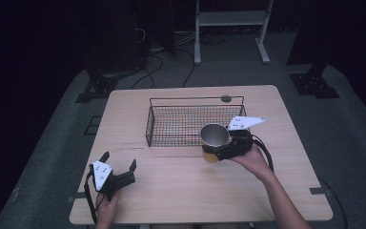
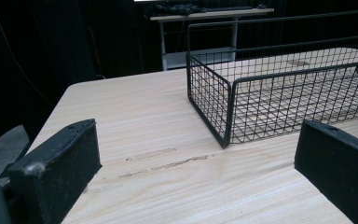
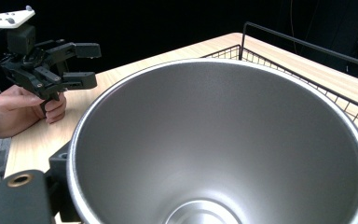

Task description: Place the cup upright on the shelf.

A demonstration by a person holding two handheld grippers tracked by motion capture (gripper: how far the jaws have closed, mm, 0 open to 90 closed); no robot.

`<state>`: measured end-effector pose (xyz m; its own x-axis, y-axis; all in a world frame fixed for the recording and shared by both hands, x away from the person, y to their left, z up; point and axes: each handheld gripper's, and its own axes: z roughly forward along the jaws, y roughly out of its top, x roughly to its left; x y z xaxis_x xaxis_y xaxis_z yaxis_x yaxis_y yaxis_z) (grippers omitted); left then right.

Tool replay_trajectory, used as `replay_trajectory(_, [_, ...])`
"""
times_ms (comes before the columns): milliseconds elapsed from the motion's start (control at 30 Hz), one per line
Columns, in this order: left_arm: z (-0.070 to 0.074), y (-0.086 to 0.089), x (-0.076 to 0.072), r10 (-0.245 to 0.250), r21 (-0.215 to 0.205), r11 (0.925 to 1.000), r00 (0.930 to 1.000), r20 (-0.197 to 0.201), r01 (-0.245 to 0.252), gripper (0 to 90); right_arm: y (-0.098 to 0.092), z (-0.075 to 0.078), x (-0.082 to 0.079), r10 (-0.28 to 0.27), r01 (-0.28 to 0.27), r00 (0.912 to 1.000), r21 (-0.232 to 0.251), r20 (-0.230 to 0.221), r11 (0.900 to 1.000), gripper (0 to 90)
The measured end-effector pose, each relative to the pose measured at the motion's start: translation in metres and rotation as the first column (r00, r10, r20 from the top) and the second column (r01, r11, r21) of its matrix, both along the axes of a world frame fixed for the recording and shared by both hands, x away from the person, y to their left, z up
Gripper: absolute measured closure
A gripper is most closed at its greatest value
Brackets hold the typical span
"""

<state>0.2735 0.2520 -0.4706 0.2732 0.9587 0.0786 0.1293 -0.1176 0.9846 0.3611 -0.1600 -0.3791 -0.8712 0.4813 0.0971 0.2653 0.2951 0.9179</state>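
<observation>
Now the right gripper [image 1: 219, 151] is clamped on a cup [image 1: 214, 137], near the middle of the table [image 1: 181, 191] and just at the front right corner of the basket [image 1: 171, 125]. The cup is round metal, brushed silver inside with a smooth rolled rim, and yellow on its lower outside in the high view. It is held upright, mouth up, its rim at about the height of the basket's front wire. Whether its base touches the table I cannot tell. In the right gripper view the cup [image 3: 223, 140] looms close as a wide, tapering bowl of dull grey metal, with the basket [image 3: 307, 60] just behind it.

The left gripper [image 1: 119, 164] sits near the front left corner of the table, its jaws wide apart and holding nothing. In the left gripper view the two jaws are blocky, matte black and slightly scuffed, with bare table between them. The right gripper view shows the left gripper [image 3: 86, 63] farther off, jaws parted, with a hand [image 3: 14, 109] around its grip.

The basket is a low rectangular tray of thin black wire mesh with a raised rail at the back, standing toward the far edge. The basket [image 2: 270, 93] holds nothing. The table is pale wood grain with rounded corners and a few faint dark scratches in front of the basket.
</observation>
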Motion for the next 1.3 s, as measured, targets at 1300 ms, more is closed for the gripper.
replay_trajectory(1300, [0.000, 0.001, 0.001, 0.003, -0.008, 1.0000, 1.0000, -0.002, -0.003, 0.0, 0.005, 0.036, 0.095, -0.068, 0.067, 0.9964, -0.020, -0.050, 0.998, 12.4])
